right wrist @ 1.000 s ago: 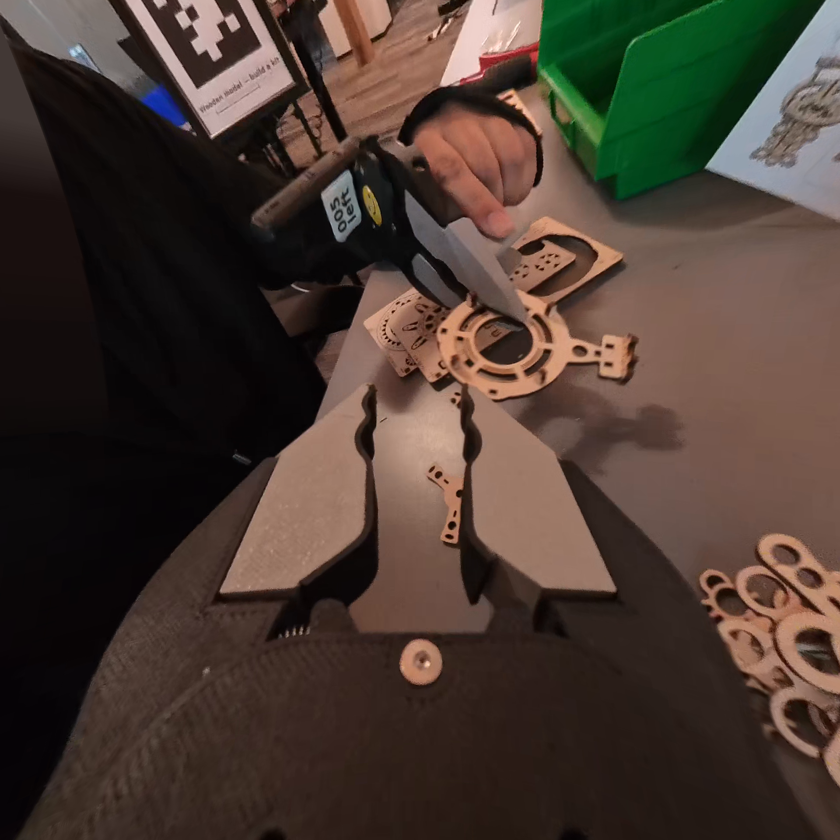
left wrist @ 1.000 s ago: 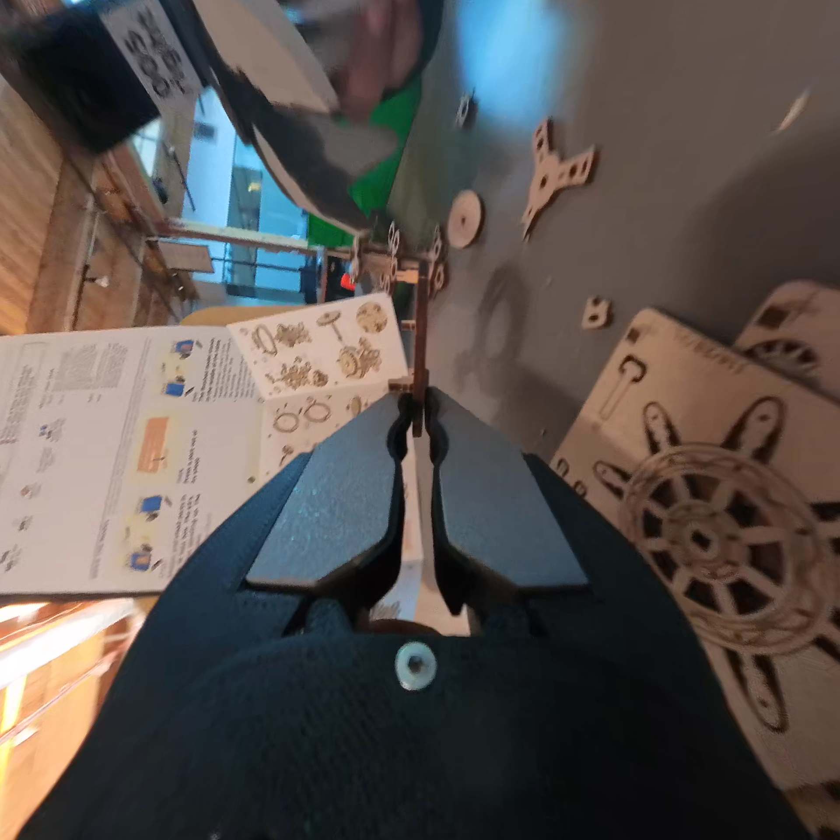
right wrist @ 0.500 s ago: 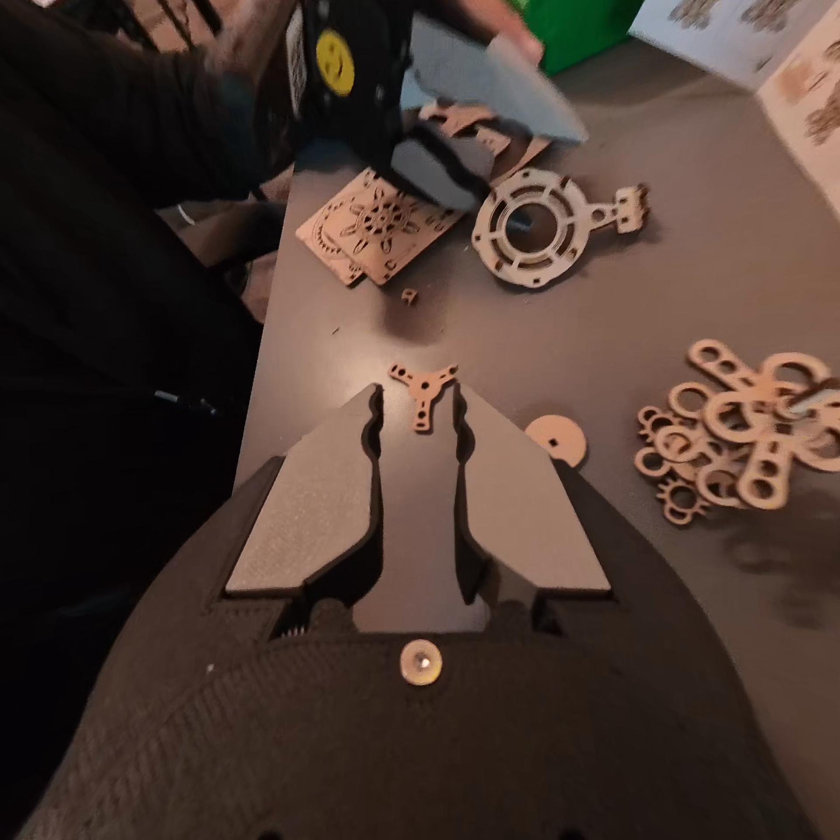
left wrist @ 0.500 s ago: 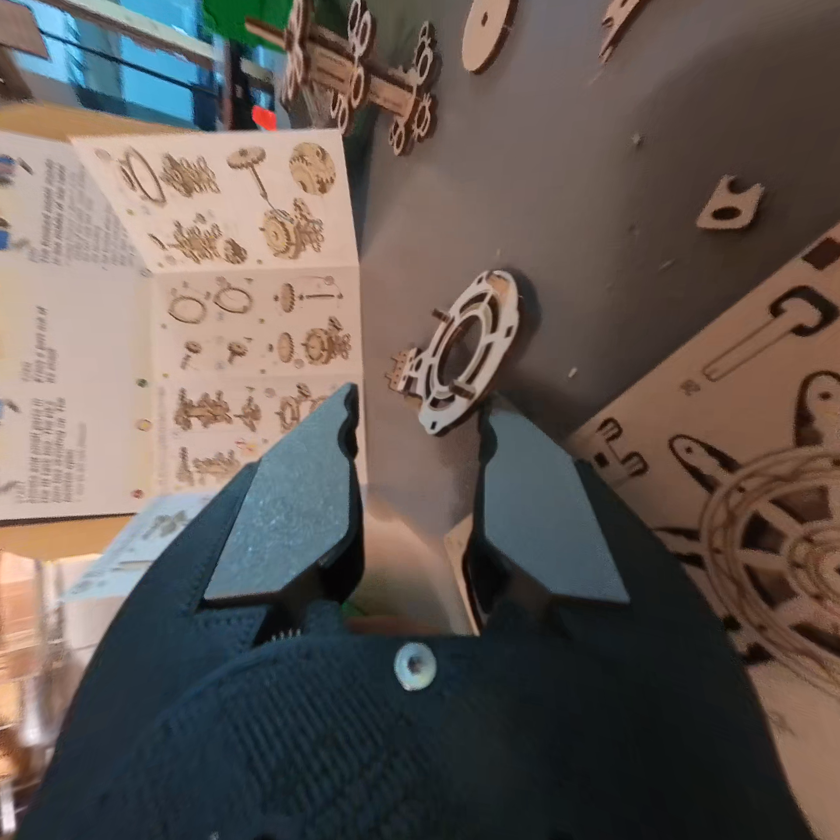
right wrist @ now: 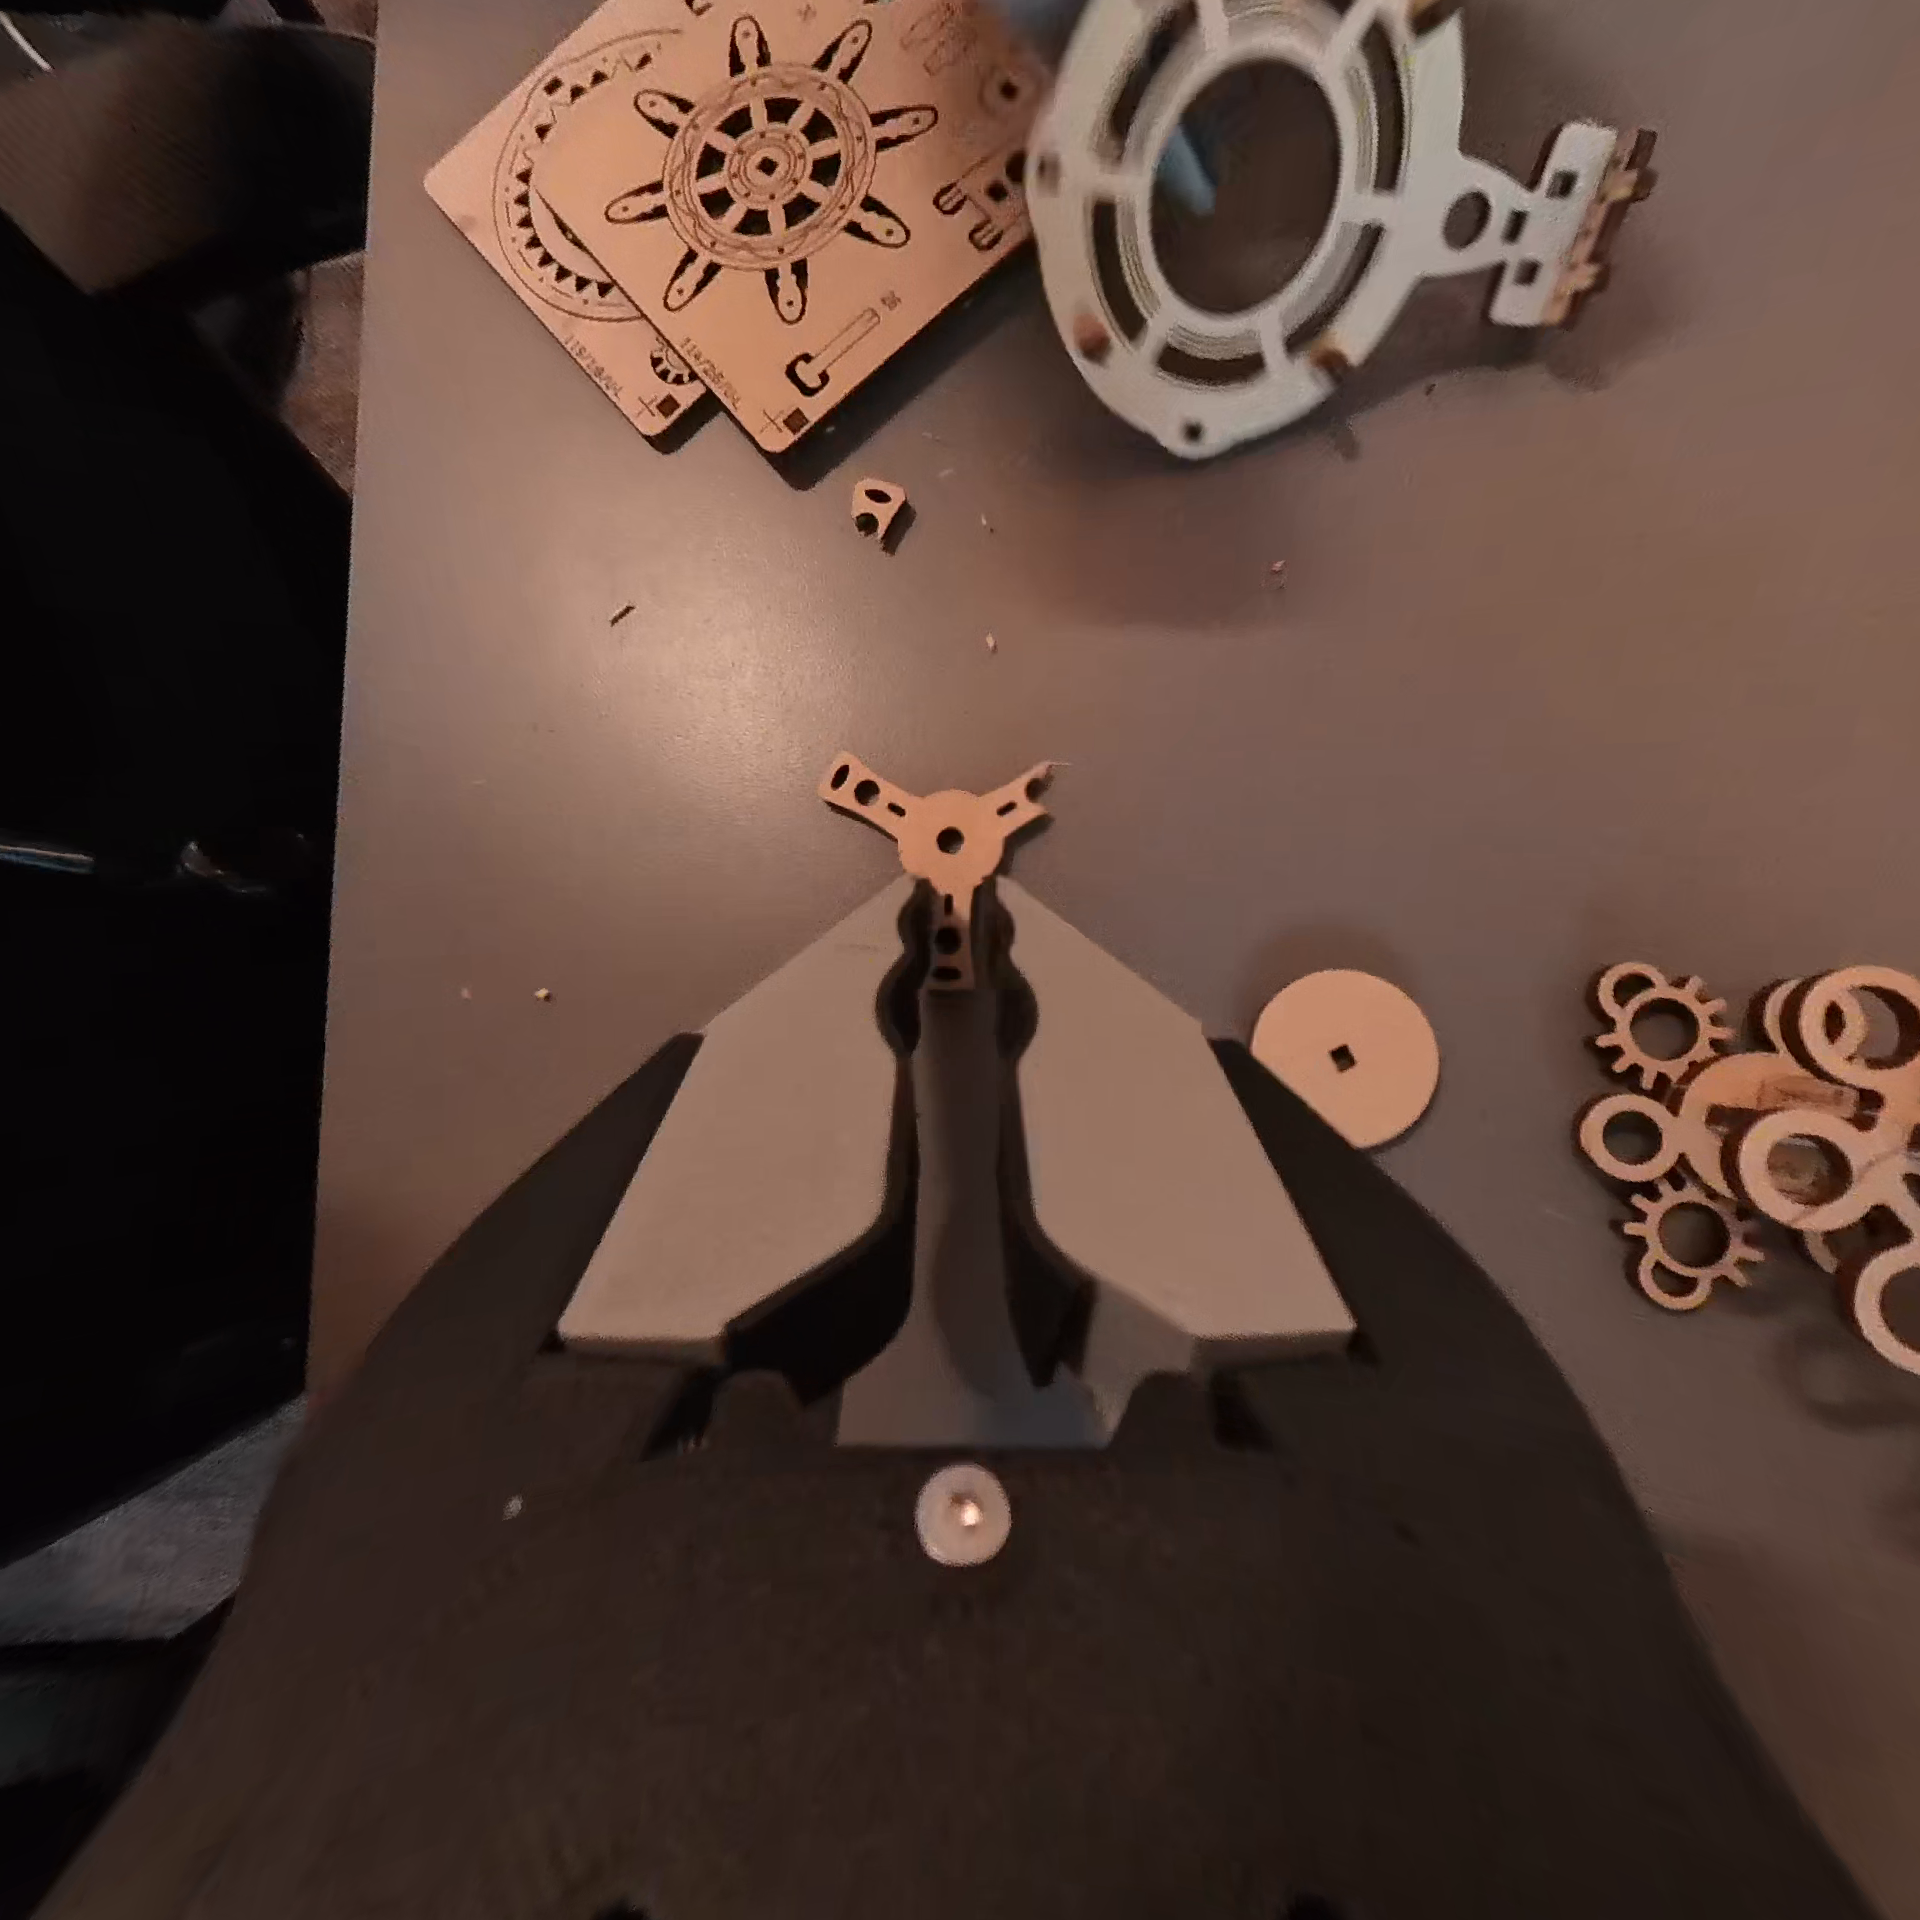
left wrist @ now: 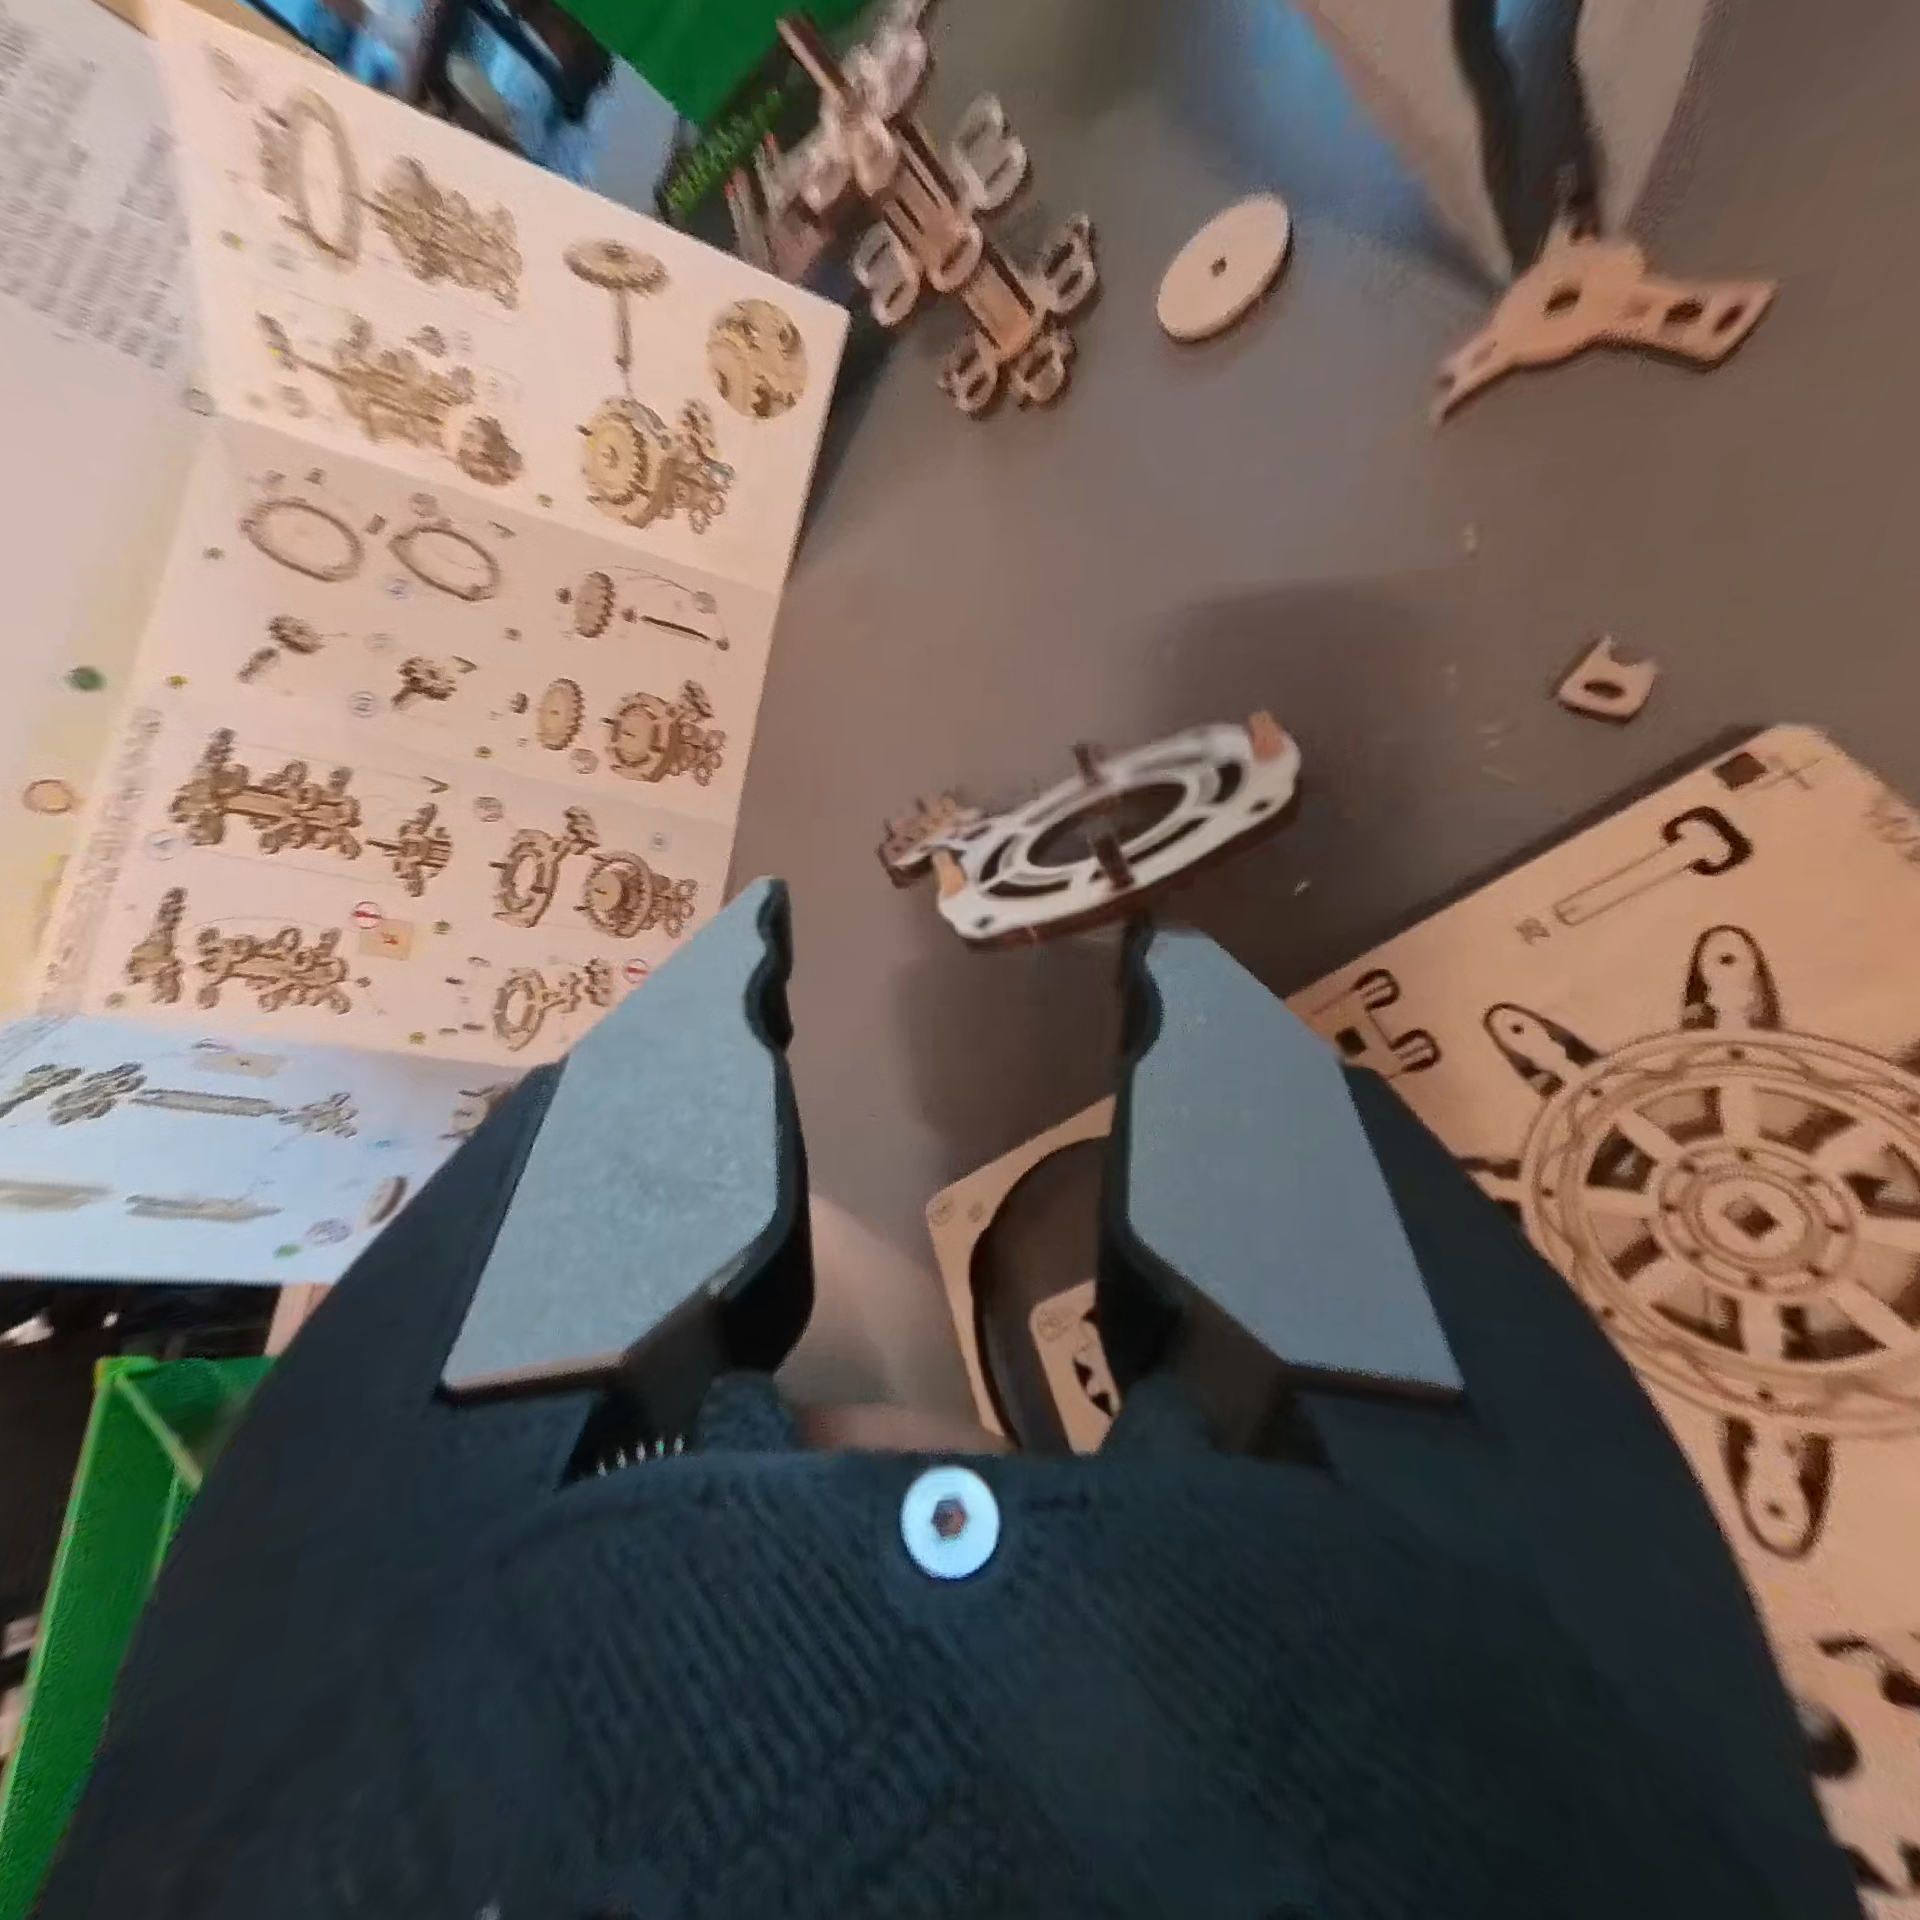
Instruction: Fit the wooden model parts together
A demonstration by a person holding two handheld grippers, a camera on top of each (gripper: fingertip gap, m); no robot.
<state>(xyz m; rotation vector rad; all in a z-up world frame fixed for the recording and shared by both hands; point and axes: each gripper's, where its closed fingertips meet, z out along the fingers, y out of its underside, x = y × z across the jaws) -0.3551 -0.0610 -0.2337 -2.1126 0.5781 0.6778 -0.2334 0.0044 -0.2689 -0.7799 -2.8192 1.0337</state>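
Note:
My left gripper (left wrist: 954, 935) is open and empty, just short of a wooden ring frame (left wrist: 1101, 831) that lies on the grey table. The ring frame also shows at the top of the right wrist view (right wrist: 1247, 229). My right gripper (right wrist: 956, 904) is shut on one arm of a small three-armed wooden piece (right wrist: 951, 836), low over the table. In the left wrist view the three-armed piece (left wrist: 1600, 312) lies at the top right, with the blurred right gripper (left wrist: 1548, 208) over it.
An open instruction sheet (left wrist: 416, 623) lies left. Cut wooden sheets (left wrist: 1662, 1143) lie right of the left gripper. A wooden disc (right wrist: 1345, 1055), a pile of rings and gears (right wrist: 1766, 1143) and a small offcut (right wrist: 881, 509) lie nearby. A green bin (left wrist: 104, 1558) stands low left. The table edge (right wrist: 353, 935) runs along the left. From the right gripper's tips to the wooden disc (right wrist: 1345, 1055) is close to 7 centimeters. My left wrist view (left wrist: 1214, 256) looks at it from another angle.
My left gripper let go of the ring frame, opened and drew back; the frame now lies on the table. My right gripper moved onto the three-armed piece and shut on one arm.

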